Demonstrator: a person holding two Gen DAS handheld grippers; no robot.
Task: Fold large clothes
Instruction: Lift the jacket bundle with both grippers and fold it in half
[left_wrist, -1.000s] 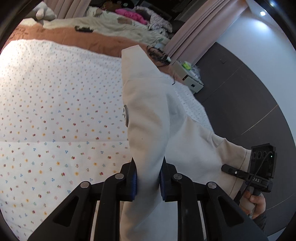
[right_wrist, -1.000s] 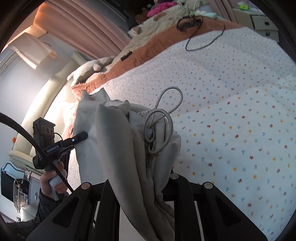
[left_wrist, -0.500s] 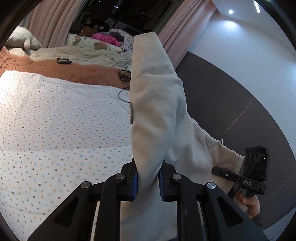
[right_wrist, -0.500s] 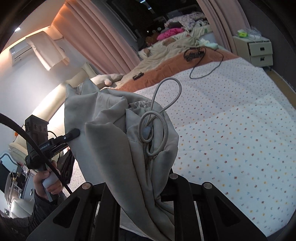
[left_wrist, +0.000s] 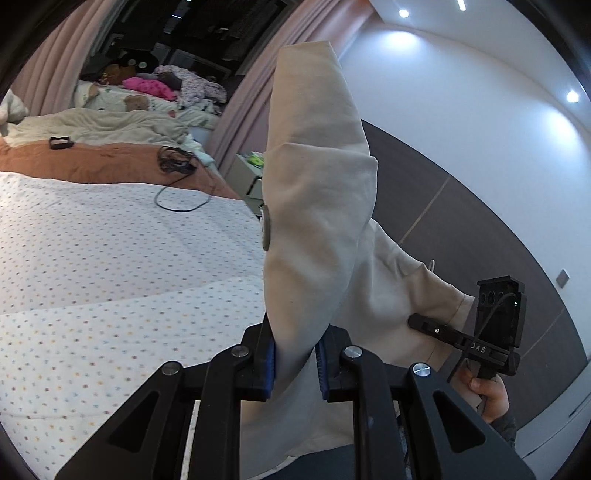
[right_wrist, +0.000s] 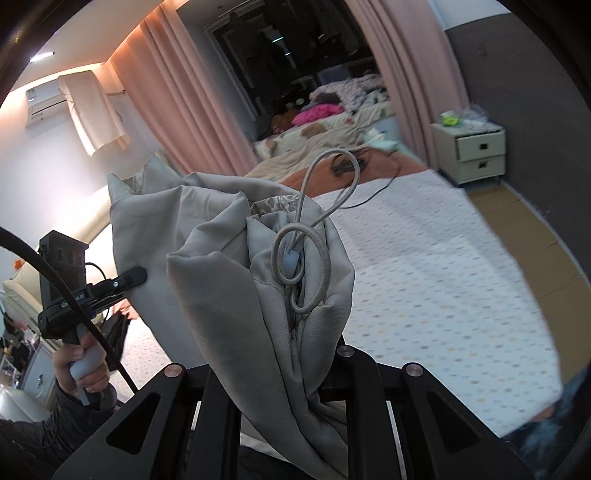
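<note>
A large beige garment (left_wrist: 317, 206) hangs in the air between both grippers, above the near edge of the bed. My left gripper (left_wrist: 295, 363) is shut on one fold of it; the cloth stands up past the blue pads. My right gripper (right_wrist: 295, 365) is shut on a bunched part of the same garment (right_wrist: 221, 266), where a grey drawstring loop with a toggle (right_wrist: 317, 236) shows. The right gripper also shows in the left wrist view (left_wrist: 417, 321), pinching the cloth. The left gripper shows in the right wrist view (right_wrist: 138, 275), pinching the cloth.
A bed with a white dotted sheet (left_wrist: 110, 266) lies below and ahead, with an orange blanket (left_wrist: 103, 162) and a black cable (left_wrist: 177, 173) at its far end. A white nightstand (right_wrist: 476, 151) stands by the dark wall. Pink curtains (right_wrist: 192, 103) hang behind.
Both grippers have lifted and tilted up with the garment held; the bed has dropped lower in both views and more wall and ceiling show.
</note>
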